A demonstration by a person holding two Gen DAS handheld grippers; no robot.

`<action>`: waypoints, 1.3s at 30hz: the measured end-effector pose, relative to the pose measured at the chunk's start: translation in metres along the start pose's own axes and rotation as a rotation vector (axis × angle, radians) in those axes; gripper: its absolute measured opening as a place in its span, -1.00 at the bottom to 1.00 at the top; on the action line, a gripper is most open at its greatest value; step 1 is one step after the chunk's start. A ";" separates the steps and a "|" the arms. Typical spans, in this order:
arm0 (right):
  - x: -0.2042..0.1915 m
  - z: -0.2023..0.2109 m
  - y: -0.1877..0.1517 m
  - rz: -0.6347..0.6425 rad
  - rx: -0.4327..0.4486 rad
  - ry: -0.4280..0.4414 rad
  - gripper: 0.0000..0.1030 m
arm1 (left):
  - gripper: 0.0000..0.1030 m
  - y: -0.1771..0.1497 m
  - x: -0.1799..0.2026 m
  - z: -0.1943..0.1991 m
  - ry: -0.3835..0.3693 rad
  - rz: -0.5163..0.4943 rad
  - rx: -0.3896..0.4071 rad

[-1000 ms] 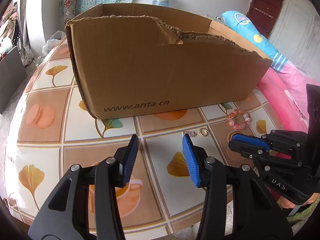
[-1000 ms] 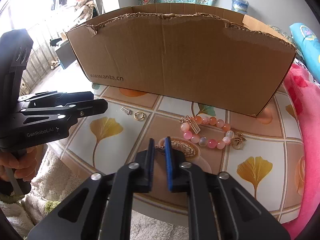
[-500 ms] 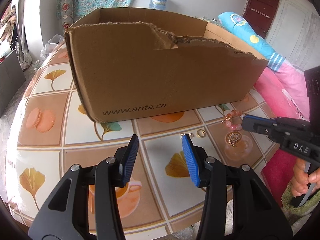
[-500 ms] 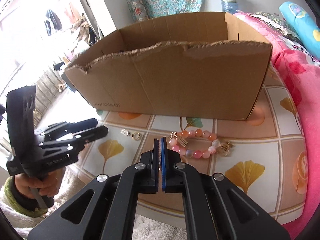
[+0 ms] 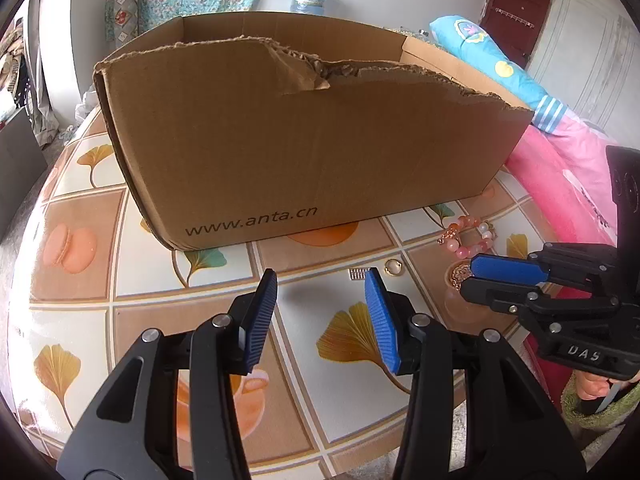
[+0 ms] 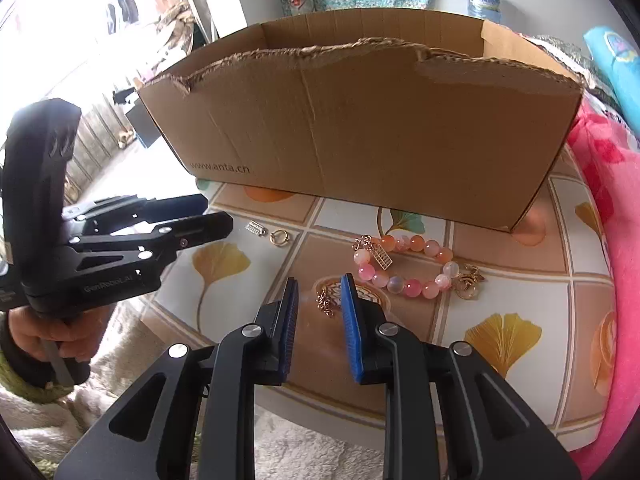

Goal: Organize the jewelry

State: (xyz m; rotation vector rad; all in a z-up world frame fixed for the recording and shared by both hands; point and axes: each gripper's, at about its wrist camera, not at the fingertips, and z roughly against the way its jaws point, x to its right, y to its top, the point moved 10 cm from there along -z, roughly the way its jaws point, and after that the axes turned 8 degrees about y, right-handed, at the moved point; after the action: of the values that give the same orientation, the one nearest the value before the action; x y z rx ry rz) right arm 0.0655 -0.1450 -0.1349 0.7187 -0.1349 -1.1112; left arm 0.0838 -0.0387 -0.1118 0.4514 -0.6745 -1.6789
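Observation:
A gold chain lies coiled on the tiled table. My right gripper hangs over it with its jaws opening; the chain sits between the blue pads and neither pad touches it. Just beyond lies a pink bead bracelet with gold charms. Further left are a gold ring and a small silver charm. My left gripper is open and holds nothing, just short of the charm and ring. A torn cardboard box stands behind the jewelry.
A pink blanket and a blue pillow border the table on the right. White fleece lies below the near table edge. From the left wrist view the right gripper reaches in beside the bracelet.
The right gripper was shut and higher half a second ago; it has come down over the gold chain and its jaws have parted. The left gripper has stayed put.

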 end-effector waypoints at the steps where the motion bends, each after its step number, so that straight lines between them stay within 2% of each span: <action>1: -0.001 -0.003 -0.001 0.014 -0.012 -0.008 -0.59 | -0.16 0.000 0.000 0.000 0.000 -0.001 -0.001; 4: -0.004 -0.008 -0.003 0.073 -0.029 -0.057 -0.81 | -0.16 0.000 -0.001 -0.001 0.005 -0.004 -0.002; 5: -0.005 -0.009 -0.003 0.074 -0.036 -0.050 -0.90 | -0.16 0.001 -0.001 -0.001 0.006 -0.004 -0.003; 11: 0.011 -0.011 0.000 -0.091 -0.037 0.070 -0.97 | -0.16 0.001 0.000 -0.002 0.003 -0.004 -0.005; 14: 0.016 -0.004 0.006 -0.165 -0.005 0.149 -0.97 | -0.16 0.001 0.000 -0.002 0.005 -0.010 -0.006; 18: 0.017 0.008 0.018 -0.192 0.046 0.190 -0.97 | -0.16 0.000 0.001 -0.002 0.005 -0.015 -0.006; 27: 0.012 0.020 0.033 -0.191 0.110 0.226 -0.97 | -0.16 0.000 0.010 -0.002 0.009 -0.062 0.001; 39: 0.015 0.025 0.028 -0.190 0.104 0.235 -0.97 | -0.16 0.007 0.028 -0.014 0.016 -0.131 -0.010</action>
State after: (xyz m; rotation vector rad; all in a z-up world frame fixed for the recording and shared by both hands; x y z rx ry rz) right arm 0.0833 -0.1623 -0.1032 0.9644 0.0781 -1.1972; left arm 0.0920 -0.0691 -0.1162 0.5109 -0.6363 -1.7989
